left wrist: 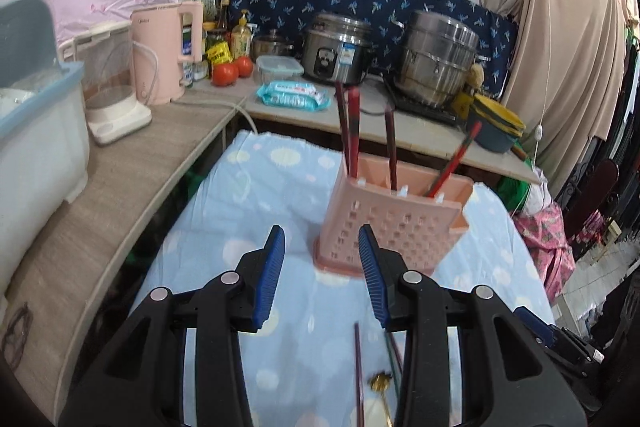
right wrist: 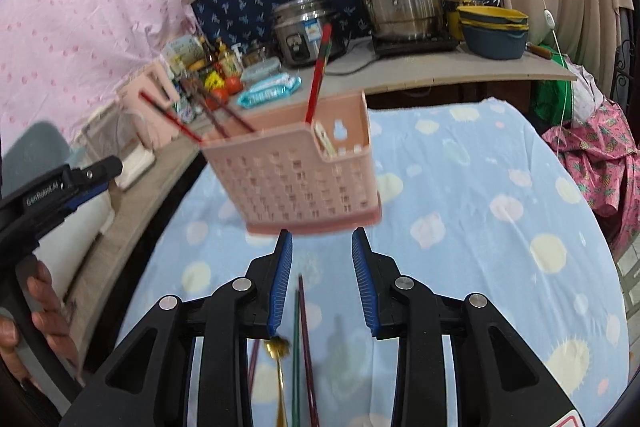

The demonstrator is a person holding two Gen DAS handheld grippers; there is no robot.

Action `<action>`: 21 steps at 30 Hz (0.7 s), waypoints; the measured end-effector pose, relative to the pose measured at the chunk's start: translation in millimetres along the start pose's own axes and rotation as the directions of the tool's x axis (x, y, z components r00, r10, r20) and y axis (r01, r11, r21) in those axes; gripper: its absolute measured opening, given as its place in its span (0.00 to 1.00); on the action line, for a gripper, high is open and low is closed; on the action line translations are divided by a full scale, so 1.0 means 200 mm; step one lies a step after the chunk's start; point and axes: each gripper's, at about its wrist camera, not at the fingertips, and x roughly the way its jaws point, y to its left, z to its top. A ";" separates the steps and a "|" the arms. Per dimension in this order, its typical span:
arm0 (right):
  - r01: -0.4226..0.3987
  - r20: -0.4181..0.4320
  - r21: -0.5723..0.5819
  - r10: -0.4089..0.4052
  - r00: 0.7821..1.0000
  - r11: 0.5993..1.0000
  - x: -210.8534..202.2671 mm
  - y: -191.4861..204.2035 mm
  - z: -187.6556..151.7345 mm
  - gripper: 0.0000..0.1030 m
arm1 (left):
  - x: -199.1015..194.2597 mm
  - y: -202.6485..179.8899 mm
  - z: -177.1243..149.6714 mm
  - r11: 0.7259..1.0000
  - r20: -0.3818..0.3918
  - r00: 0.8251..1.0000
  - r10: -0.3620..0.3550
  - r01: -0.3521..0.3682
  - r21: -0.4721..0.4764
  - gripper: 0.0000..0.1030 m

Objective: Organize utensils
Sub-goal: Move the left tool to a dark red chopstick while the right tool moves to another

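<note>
A pink perforated utensil holder (left wrist: 394,217) stands on the blue spotted cloth (left wrist: 256,187) and holds several red and dark chopsticks (left wrist: 350,127). It also shows in the right wrist view (right wrist: 296,171). My left gripper (left wrist: 322,239) is open and empty, just short of the holder. My right gripper (right wrist: 322,241) is open and empty, just below the holder's base. Loose chopsticks (right wrist: 302,347) and a gold fork (right wrist: 276,351) lie on the cloth under my right gripper. They also show in the left wrist view (left wrist: 358,367).
A counter (left wrist: 120,163) on the left carries a blue-lidded bin (left wrist: 36,107), a pink kettle (left wrist: 164,51), bottles and tomatoes (left wrist: 232,69). The back shelf holds a rice cooker (left wrist: 336,47), a steel pot (left wrist: 438,57), wet wipes (left wrist: 294,95) and yellow-blue bowls (left wrist: 496,125).
</note>
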 end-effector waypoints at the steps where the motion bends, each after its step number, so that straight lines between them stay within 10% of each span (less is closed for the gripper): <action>1: 0.003 -0.012 -0.012 -0.003 1.000 1.000 0.00 0.00 -0.04 0.30 | 0.00 0.00 -0.04 1.000 -0.015 1.000 0.001 -0.001 0.003 0.36; 21: -0.019 -0.271 -0.096 -0.008 0.963 0.995 -0.03 0.01 -0.70 0.30 | 0.02 -0.05 -0.79 0.997 -0.325 0.945 -0.025 0.048 0.064 0.35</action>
